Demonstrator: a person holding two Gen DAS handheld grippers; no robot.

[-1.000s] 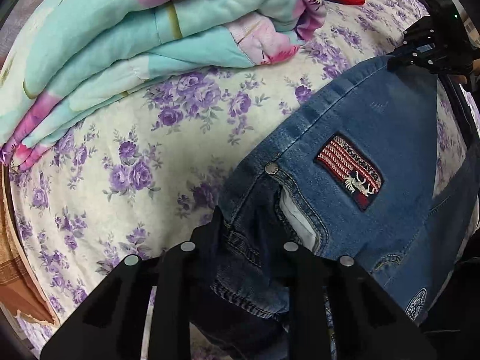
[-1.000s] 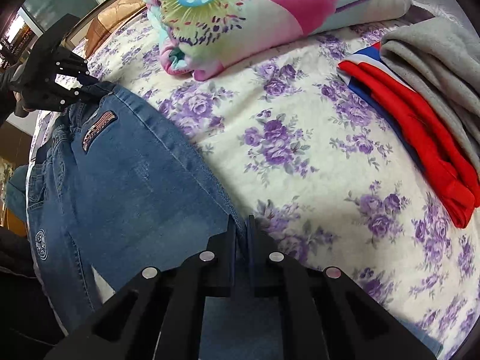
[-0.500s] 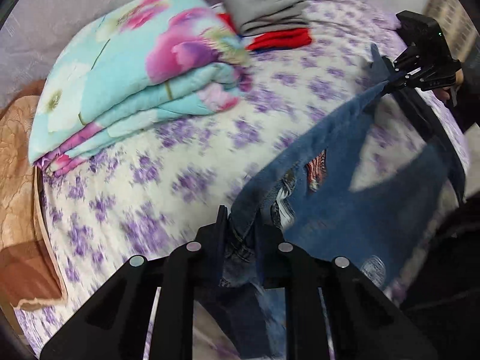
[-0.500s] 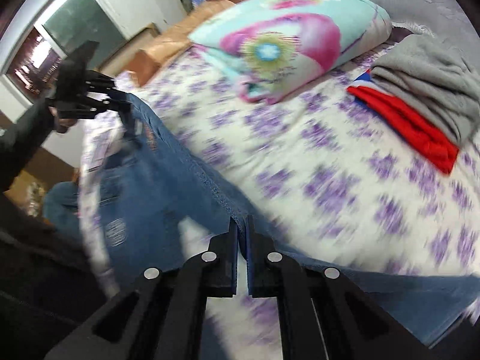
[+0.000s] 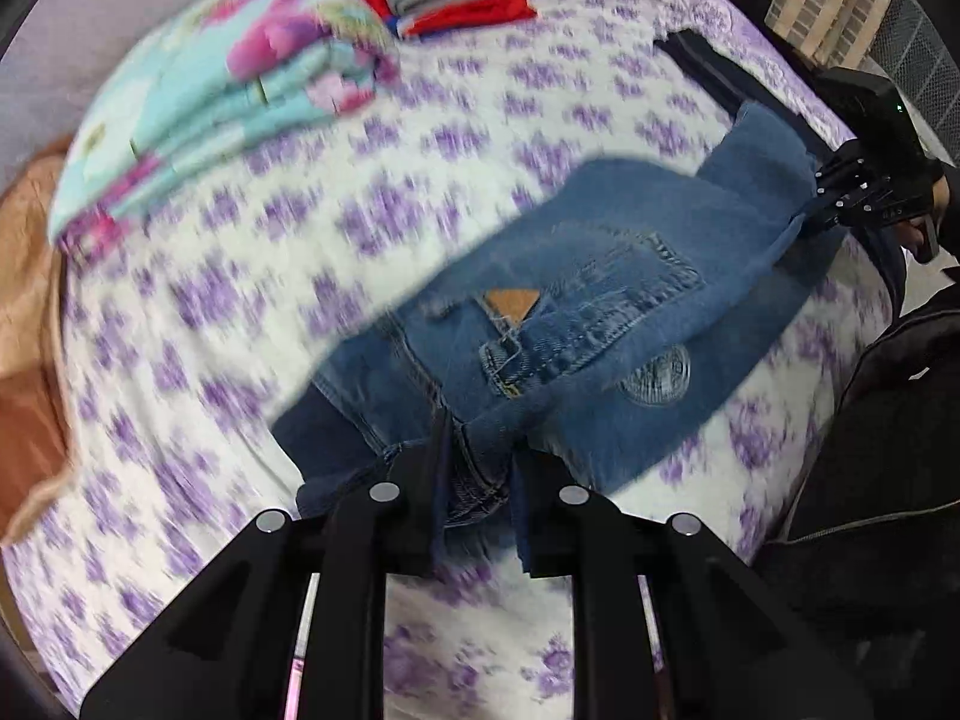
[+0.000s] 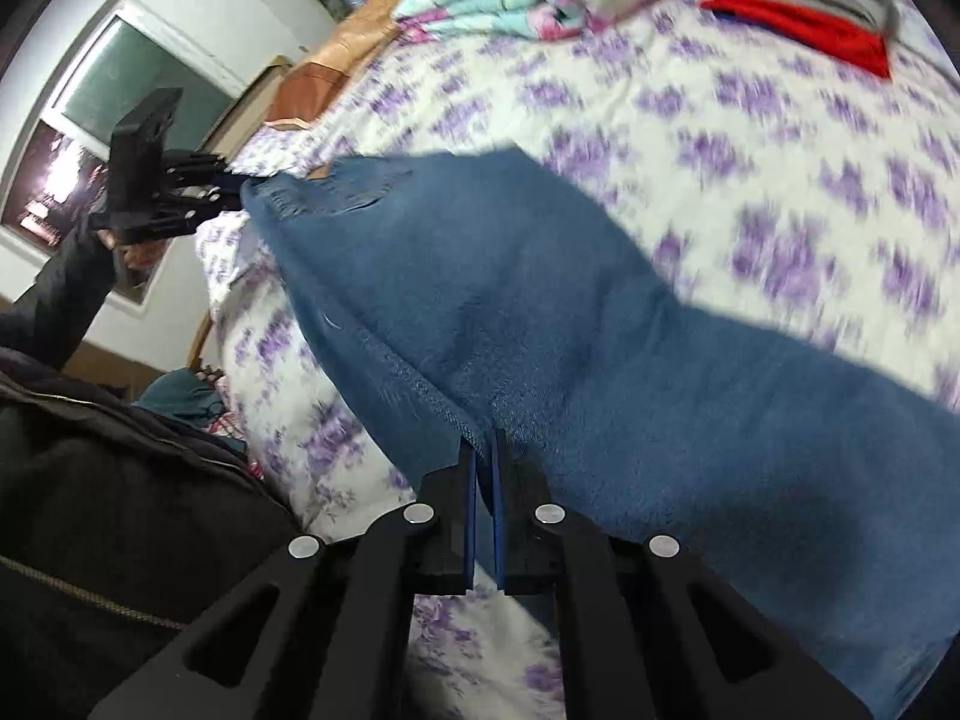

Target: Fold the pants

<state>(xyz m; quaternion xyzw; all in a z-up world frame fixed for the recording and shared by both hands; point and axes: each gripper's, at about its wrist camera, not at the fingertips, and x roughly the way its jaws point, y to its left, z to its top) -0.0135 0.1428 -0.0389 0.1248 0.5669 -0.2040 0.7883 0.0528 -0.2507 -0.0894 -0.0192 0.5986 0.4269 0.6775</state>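
Note:
Blue denim pants (image 5: 576,294) hang stretched between my two grippers above the flowered bed. My left gripper (image 5: 477,468) is shut on the bunched waistband, with a back pocket, a tan patch and a round badge showing ahead of it. My right gripper (image 6: 485,450) is shut on the edge of a pant leg (image 6: 540,324), which drapes away over the bed. In the left wrist view the right gripper (image 5: 807,222) pinches the far end of the denim. In the right wrist view the left gripper (image 6: 231,189) holds the far corner.
The bed sheet (image 5: 252,312) is white with purple flowers. A folded turquoise and pink quilt (image 5: 240,78) lies at the back, next to folded red and grey clothes (image 6: 804,12). A person's dark jacket (image 6: 90,510) is beside the bed's edge. A window (image 6: 90,138) is behind.
Both grippers have lifted the pants off the bed and swung them sideways. The pants have turned over: the flag patch side is gone and the back pocket now faces the left camera.

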